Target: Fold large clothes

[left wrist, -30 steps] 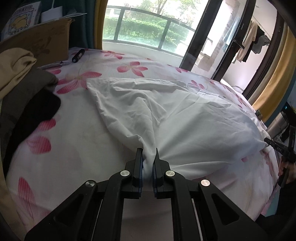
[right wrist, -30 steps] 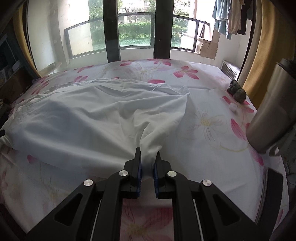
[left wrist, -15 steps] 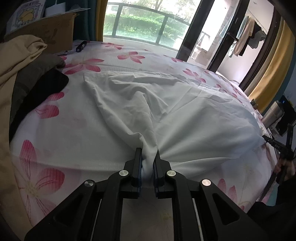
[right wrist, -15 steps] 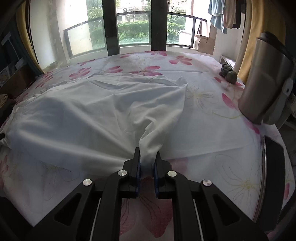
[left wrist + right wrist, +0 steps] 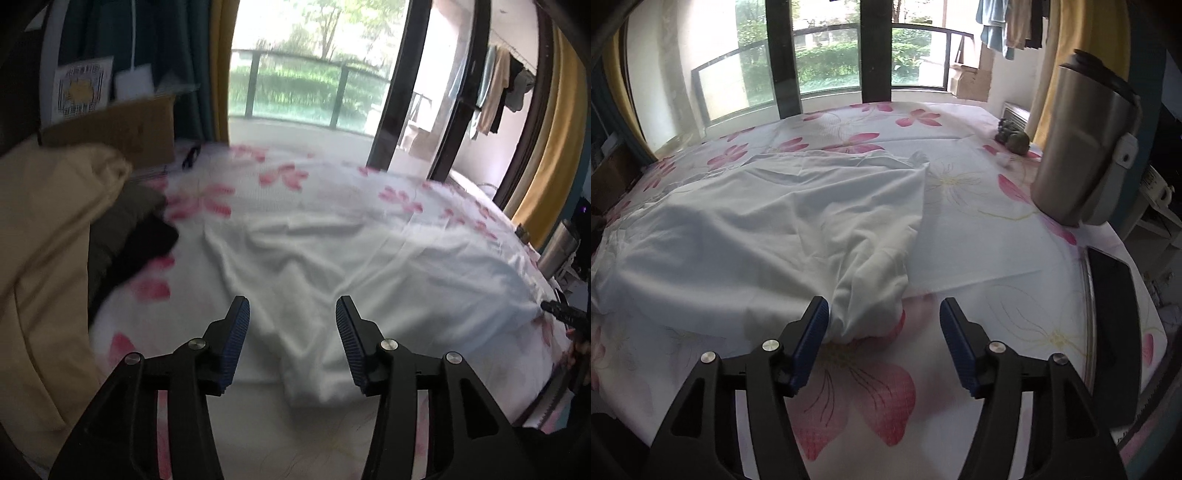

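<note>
Room: a bedroom with big glass doors (image 5: 820,55), a balcony rail and green bushes outside.
Curtains: a yellow curtain (image 5: 546,155) hangs at the side of the doors. Clothes (image 5: 498,92) hang on a line out on the balcony.
Bed: a big bed with a white sheet with pink flowers (image 5: 857,387) fills most of both views.
White cloth: the big white cloth (image 5: 757,236) lies spread and wrinkly on the bed. One bunched corner lies just in front of each set of tongs.
Pile: a yellow, grey and black pile of clothes (image 5: 55,240) sits on the bed's left edge, beside a brown box (image 5: 122,125).
Cup: a tall silver cup (image 5: 1082,147) stands on the right edge of the bed.
Left tongs: the left gripper (image 5: 291,314) has just been opening. Its jaws stand wide and hold nothing; the cloth lies on the bed below them.
Right tongs: the right gripper (image 5: 884,314) has just been opening too. The cloth corner lies between the jaws, close by the left pad, not pinched.
</note>
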A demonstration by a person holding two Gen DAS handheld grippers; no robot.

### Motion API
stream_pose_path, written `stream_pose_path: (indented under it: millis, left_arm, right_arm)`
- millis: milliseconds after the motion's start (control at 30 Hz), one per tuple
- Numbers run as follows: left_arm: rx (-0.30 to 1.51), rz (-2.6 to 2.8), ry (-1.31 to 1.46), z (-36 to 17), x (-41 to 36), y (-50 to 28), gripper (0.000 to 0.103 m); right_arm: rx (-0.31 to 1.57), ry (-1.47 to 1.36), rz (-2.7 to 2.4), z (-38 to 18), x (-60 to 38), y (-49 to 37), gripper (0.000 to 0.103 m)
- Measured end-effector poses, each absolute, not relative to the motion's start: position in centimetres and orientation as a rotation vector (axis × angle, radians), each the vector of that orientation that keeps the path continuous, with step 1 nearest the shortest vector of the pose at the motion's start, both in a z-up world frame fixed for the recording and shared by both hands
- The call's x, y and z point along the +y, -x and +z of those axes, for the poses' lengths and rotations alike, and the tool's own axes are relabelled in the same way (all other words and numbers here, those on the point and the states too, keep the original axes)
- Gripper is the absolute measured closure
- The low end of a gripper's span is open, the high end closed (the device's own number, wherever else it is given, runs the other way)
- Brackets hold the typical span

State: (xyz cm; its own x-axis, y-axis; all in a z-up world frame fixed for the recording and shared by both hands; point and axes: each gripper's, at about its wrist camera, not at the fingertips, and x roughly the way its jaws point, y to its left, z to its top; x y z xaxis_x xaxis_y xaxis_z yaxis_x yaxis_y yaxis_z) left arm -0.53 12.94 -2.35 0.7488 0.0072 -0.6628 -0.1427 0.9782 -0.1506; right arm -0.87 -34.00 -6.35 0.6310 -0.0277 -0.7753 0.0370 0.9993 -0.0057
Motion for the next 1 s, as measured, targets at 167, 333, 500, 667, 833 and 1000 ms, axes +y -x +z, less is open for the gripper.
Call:
stream_pose_path:
  millis: [167, 333, 500, 667, 833, 1000]
  left_arm:
    - [0.698, -0.014, 0.213, -1.2, 10.0, -2.0, 0.046]
    - [0.752, -0.125, 0.208, -2.6, 5.2, -5.0, 0.046]
    - [0.788, -0.212, 0.186, -3.6, 1.2, -7.5, 0.046]
    - [0.802, -0.256, 0.154, -4.1, -1.3, -9.3, 0.046]
    - [0.848, -0.256, 0.138, -5.8, -2.4, -11.4, 0.046]
    - [0.890, -0.232, 0.099, -7.8, -3.4, -12.3, 0.045]
  right_arm:
    - [0.875, -0.026, -0.028, -5.5, -33.4, 1.9, 0.039]
    - [0.887, -0.073, 0.005, -5.9, -32.5, 2.9, 0.029]
    - [0.921, -0.154, 0.046, -7.2, -31.5, 3.3, 0.029]
    - [0.912, -0.208, 0.079, -7.7, -30.3, 2.7, 0.020]
    - [0.887, -0.307, 0.114, -7.8, -30.2, 1.4, 0.012]
    - [0.866, -0.389, 0.138, -7.9, -30.1, -0.9, 0.008]
